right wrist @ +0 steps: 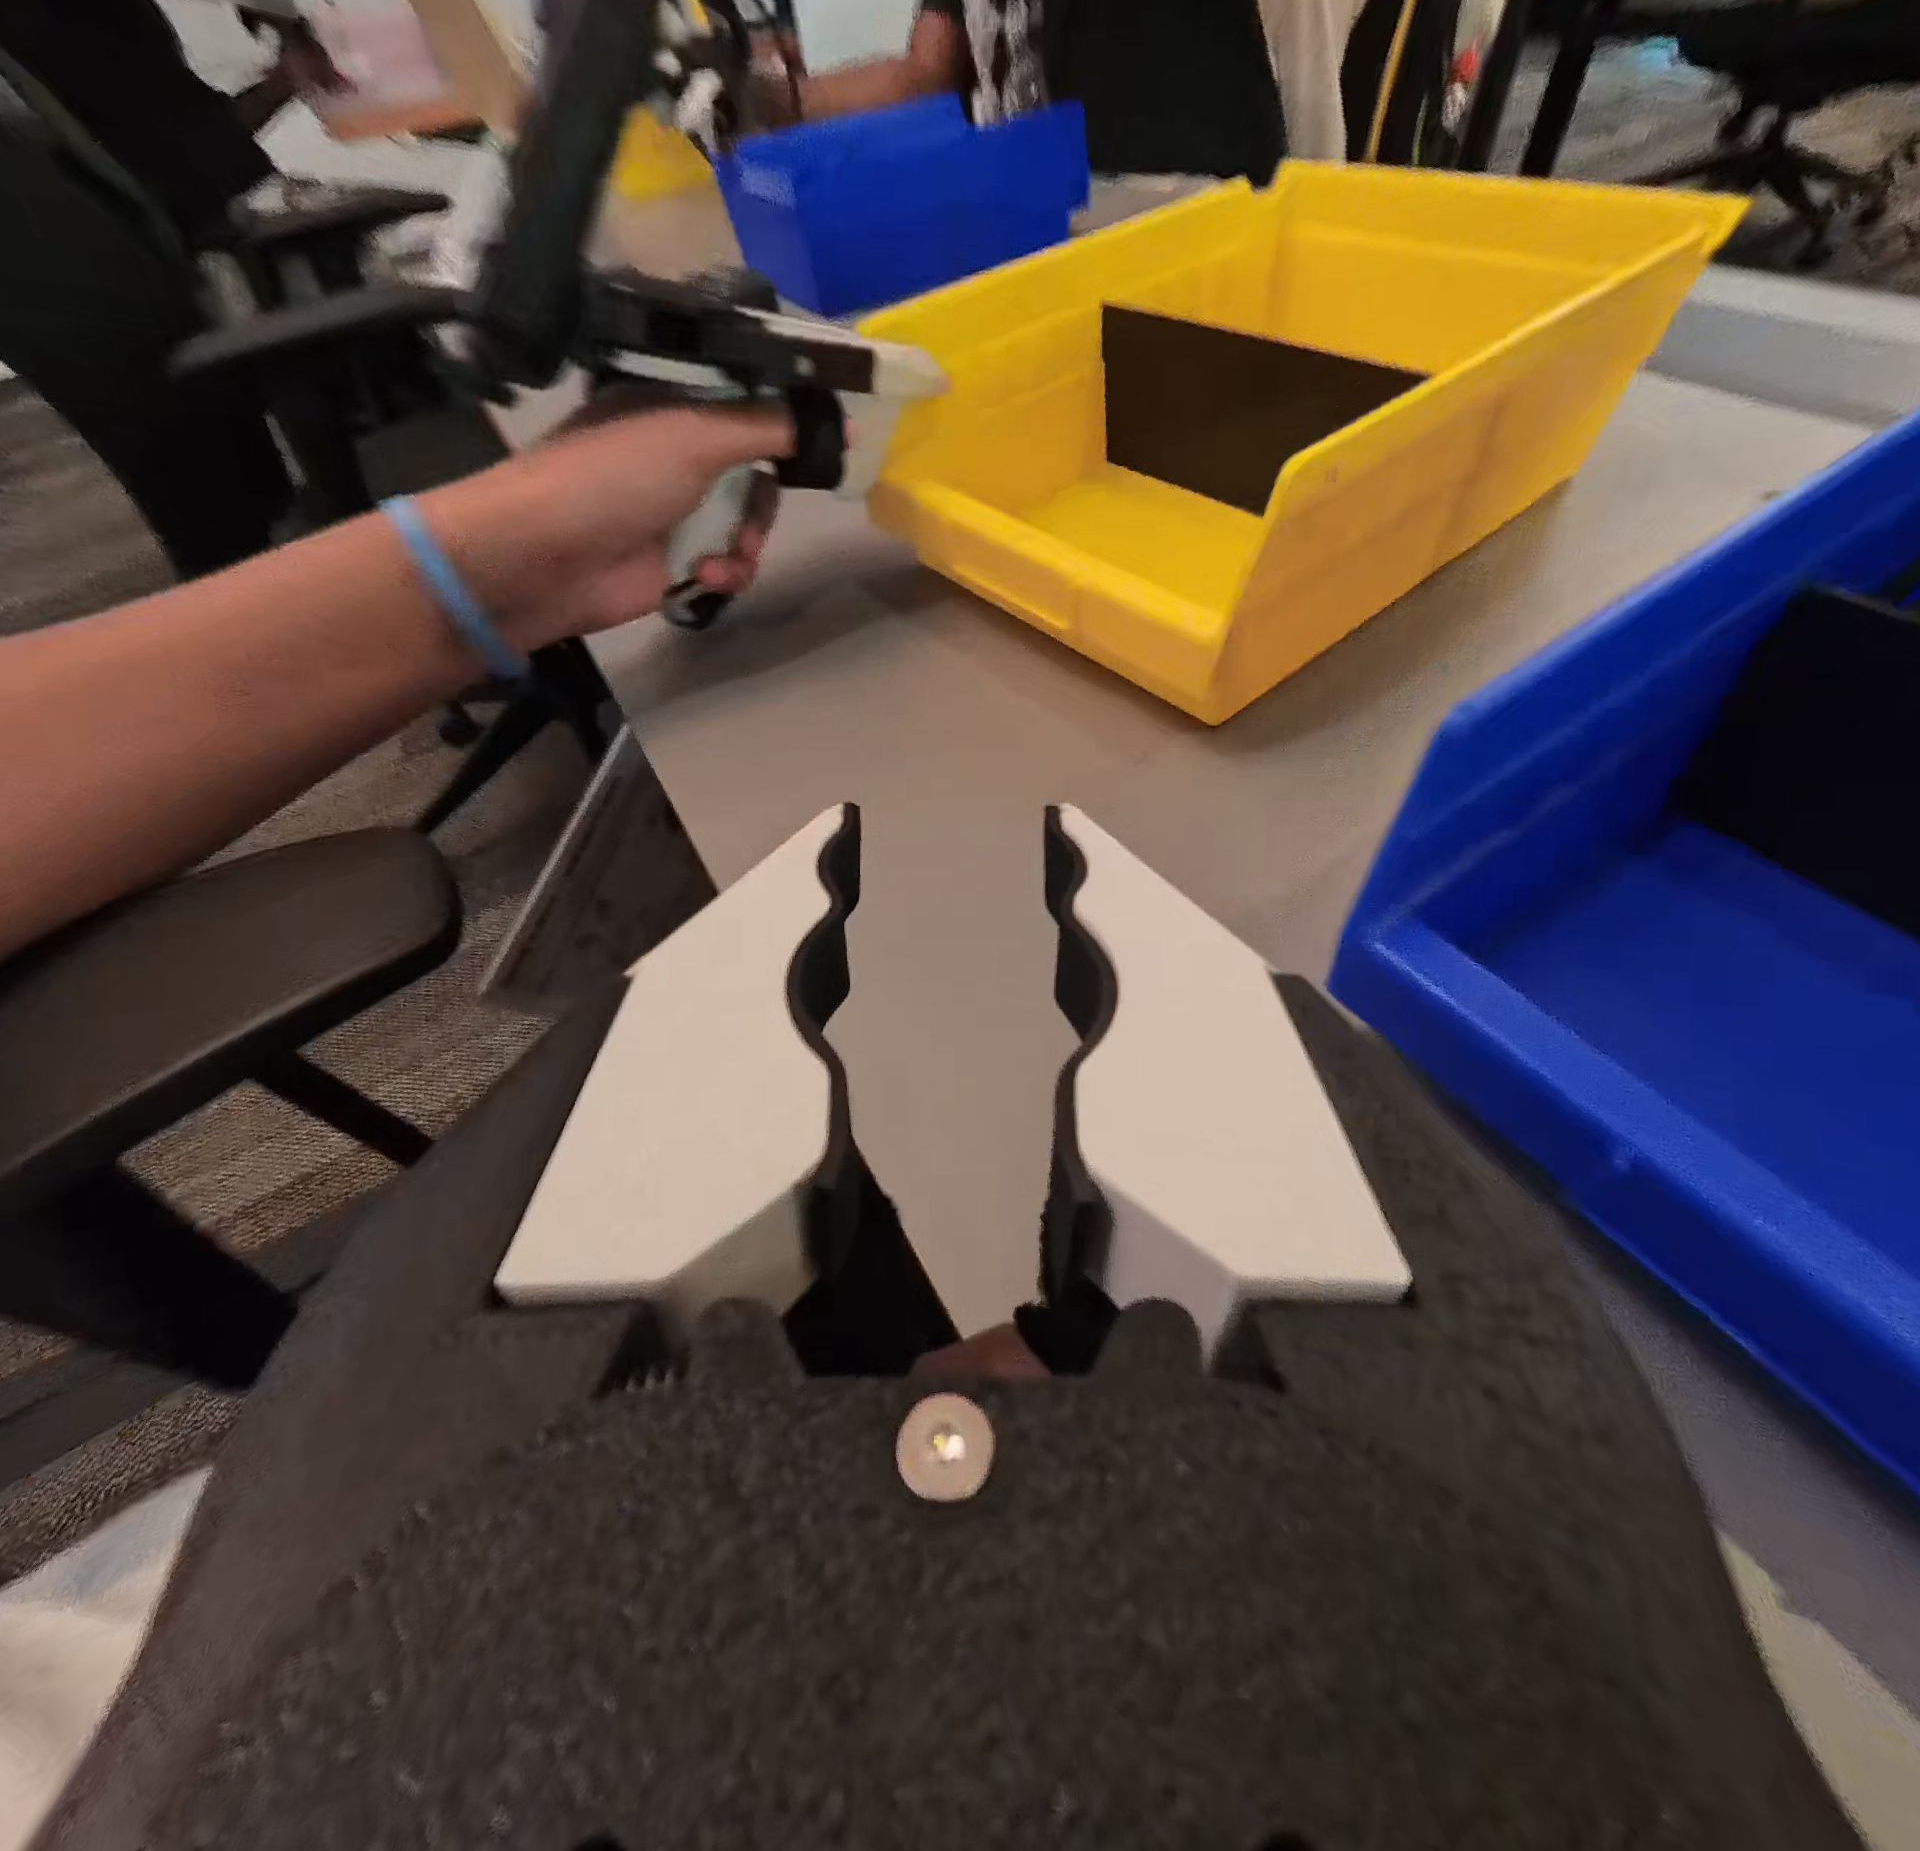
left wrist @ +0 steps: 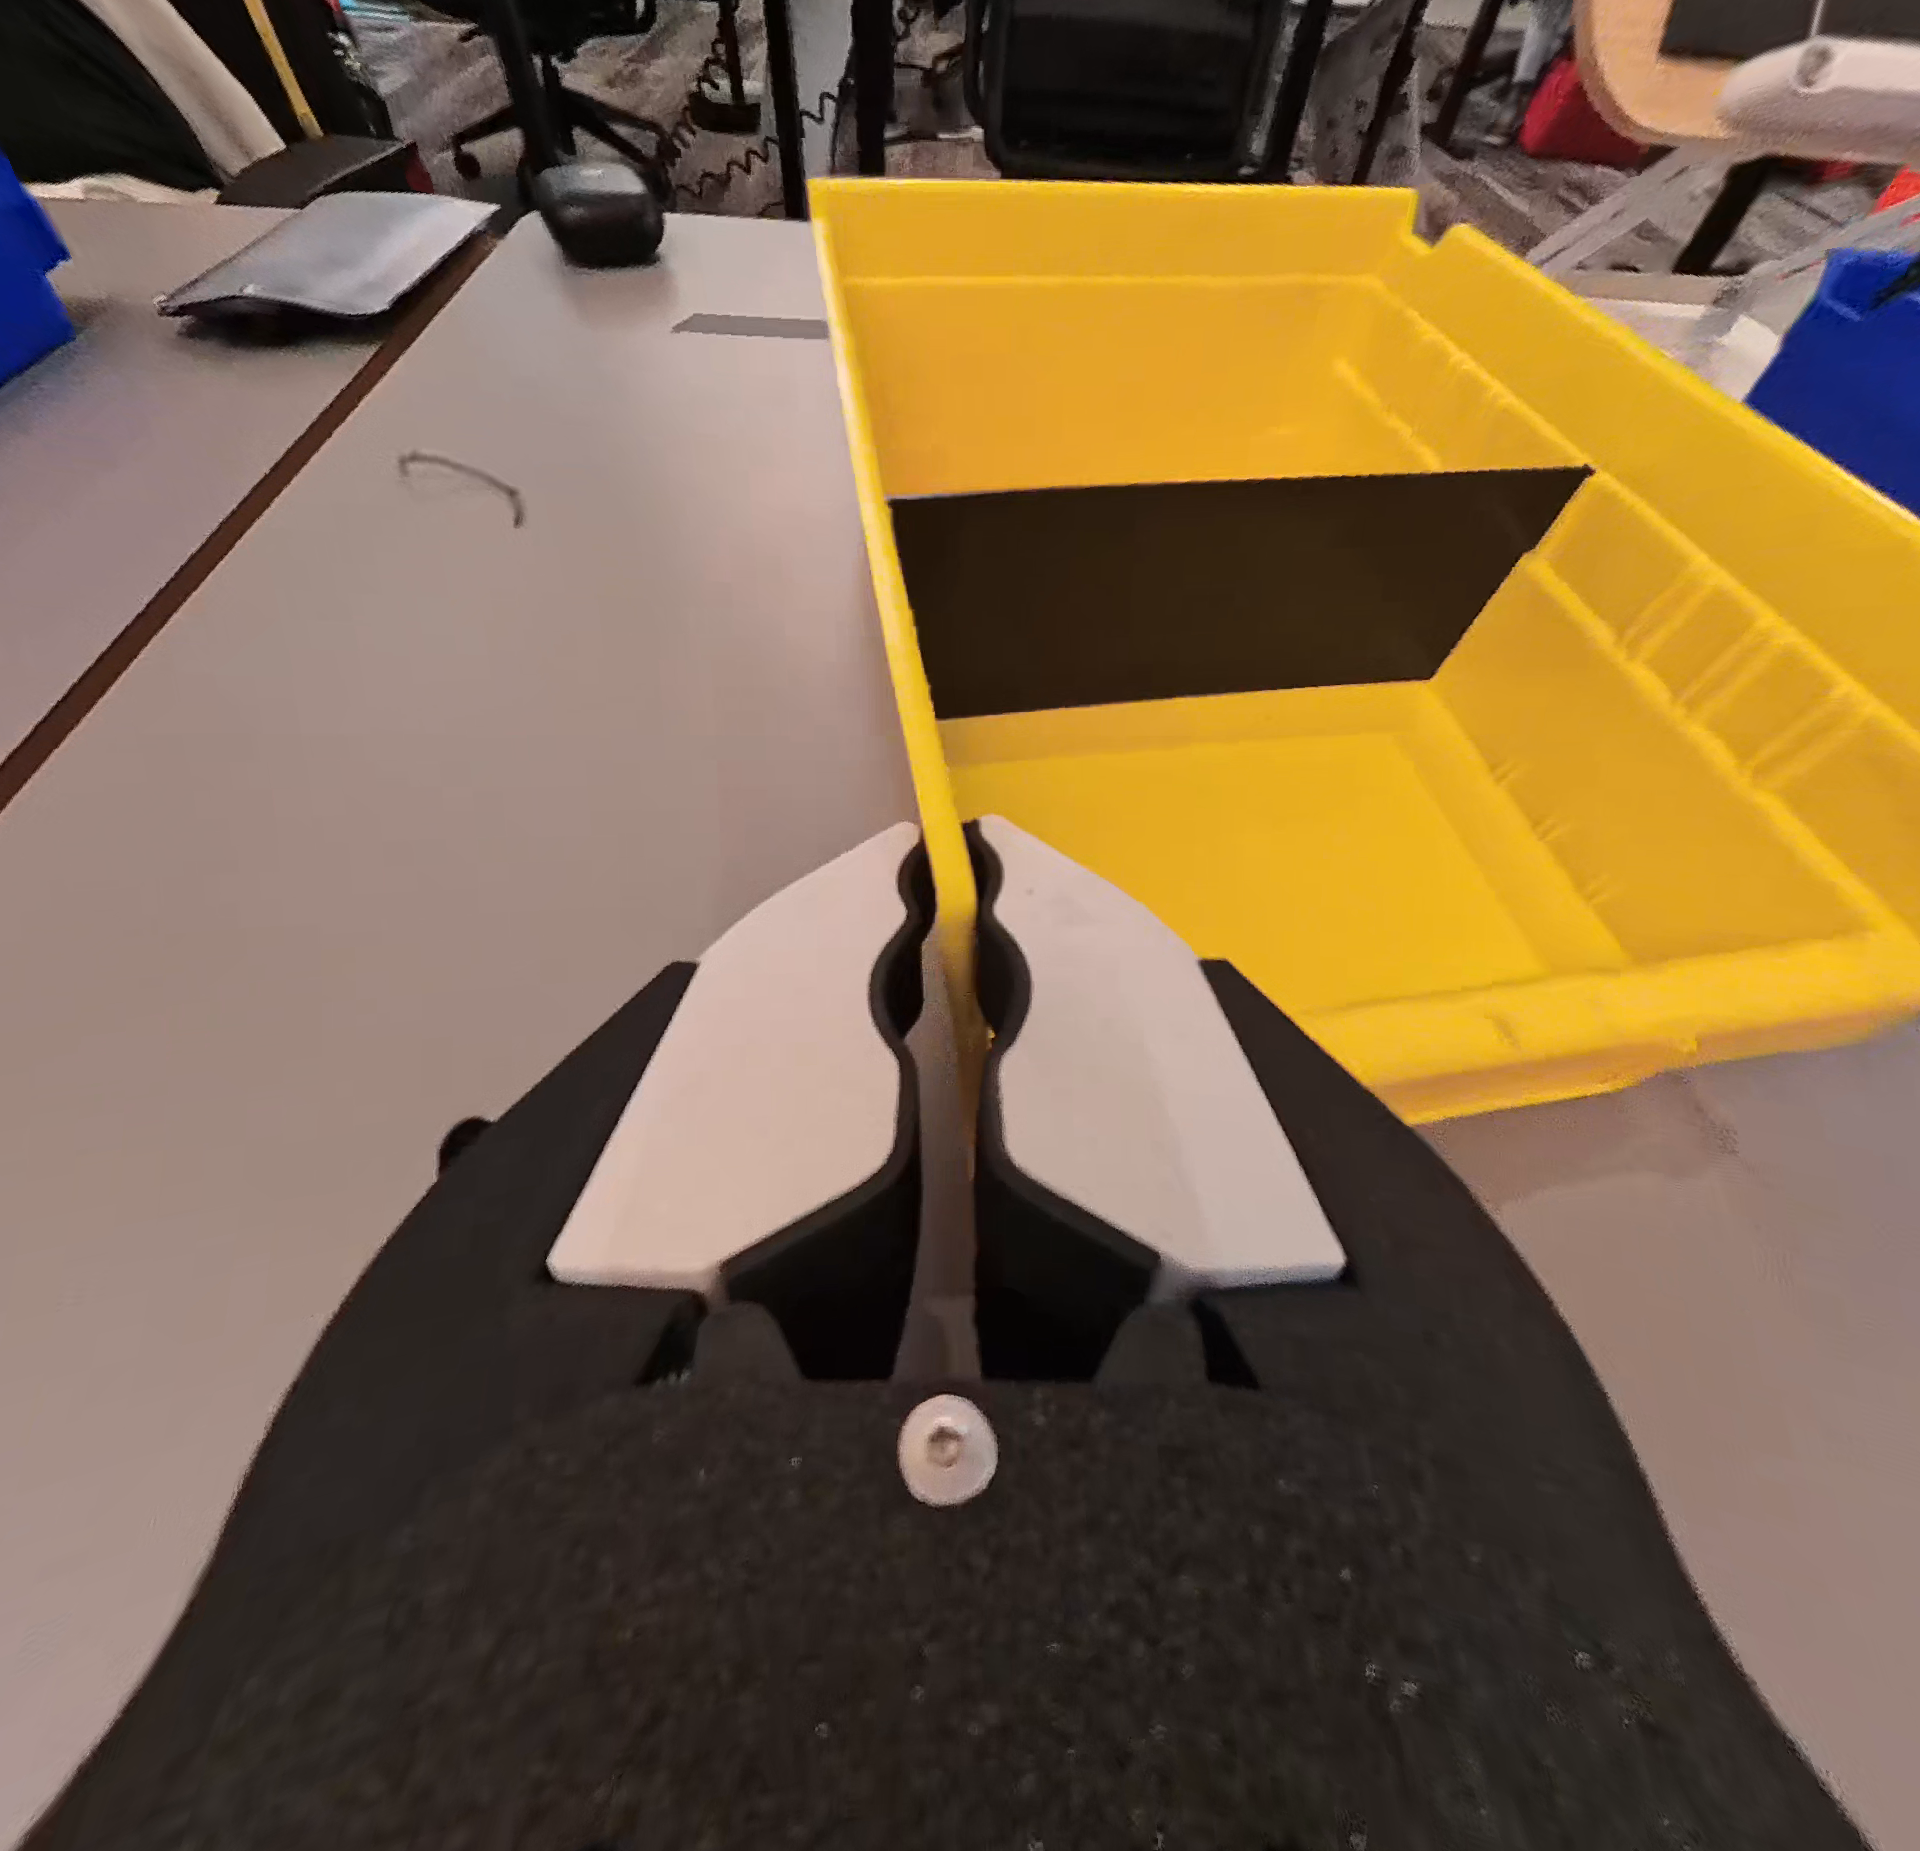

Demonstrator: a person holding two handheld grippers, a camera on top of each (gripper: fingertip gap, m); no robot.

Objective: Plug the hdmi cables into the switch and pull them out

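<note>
While no hdmi cable and no switch shows in either view, the left tool [left wrist: 948, 866] is clamped on the side wall of the yellow bin [left wrist: 1195, 274], one finger outside the wall and one inside, close to the bin's low front corner. The right tool [right wrist: 951, 835] hangs with its fingers apart and nothing between them, over bare table [right wrist: 935, 721] just in front of that bin.

The step in hand looks like moving or steadying the bin, perhaps clearing space before the cable work, though that is a guess. To do it well, the grip should stay low and square on the wall so the thin plastic does not twist, and any pull should run along the table, not upward, so the far end does not lift. The black divider [left wrist: 1226, 596] standing across the bin's middle could shift if the bin is jerked. A blue bin [right wrist: 1662, 1022] sits to the right of the yellow one and another blue bin [right wrist: 894, 201] behind it, so a slide should keep away from both.

From the right wrist view, the person's left hand [right wrist: 623, 534] wraps the tool's handle, the forearm stretched out roughly level toward the bin, a blue band on the wrist. The right tool points forward and slightly down at the table.
</note>
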